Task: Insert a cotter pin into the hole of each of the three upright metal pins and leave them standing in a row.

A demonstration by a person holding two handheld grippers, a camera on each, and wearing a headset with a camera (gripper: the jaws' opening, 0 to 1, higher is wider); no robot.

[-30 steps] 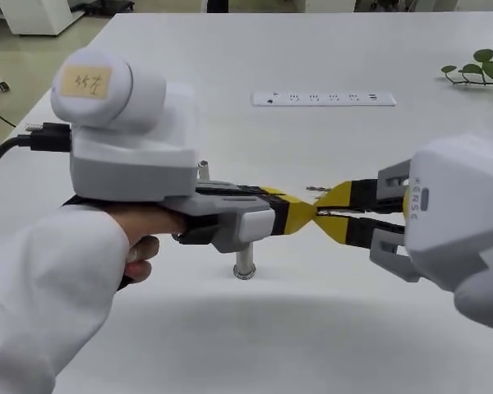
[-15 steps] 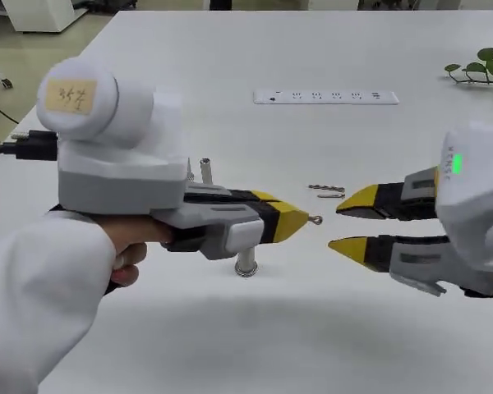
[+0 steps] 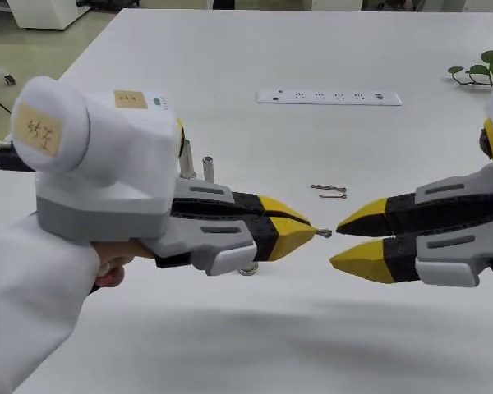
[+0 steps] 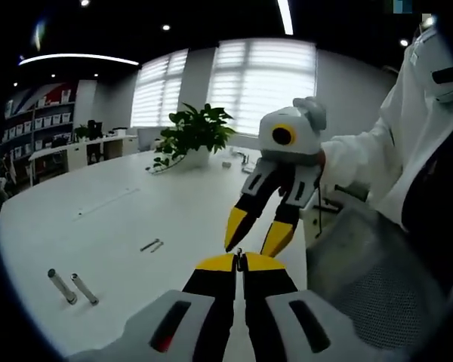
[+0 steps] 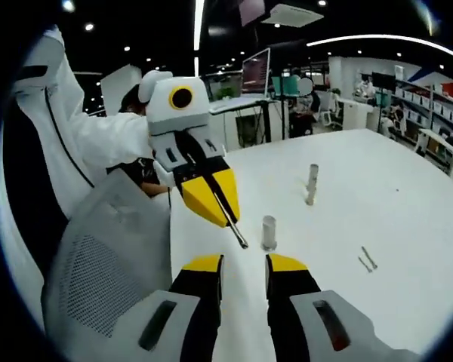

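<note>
Cotter pin (image 3: 322, 233), thin bare metal, clamped between tapered yellow tips of left gripper (image 3: 309, 230); right gripper (image 3: 337, 245) jaws moderately parted.

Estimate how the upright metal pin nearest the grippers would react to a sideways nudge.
The metal pin is tall, narrow and stands free on the table, so a nudge near its top would probably tip it. Its round body suggests it would roll once down. It looks solid, likely stiff.

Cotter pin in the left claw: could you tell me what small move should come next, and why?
Probably lower the left claw toward the nearest metal pin: it is shut on the cotter pin, whose tip juts out, and the right claw is open.
</note>
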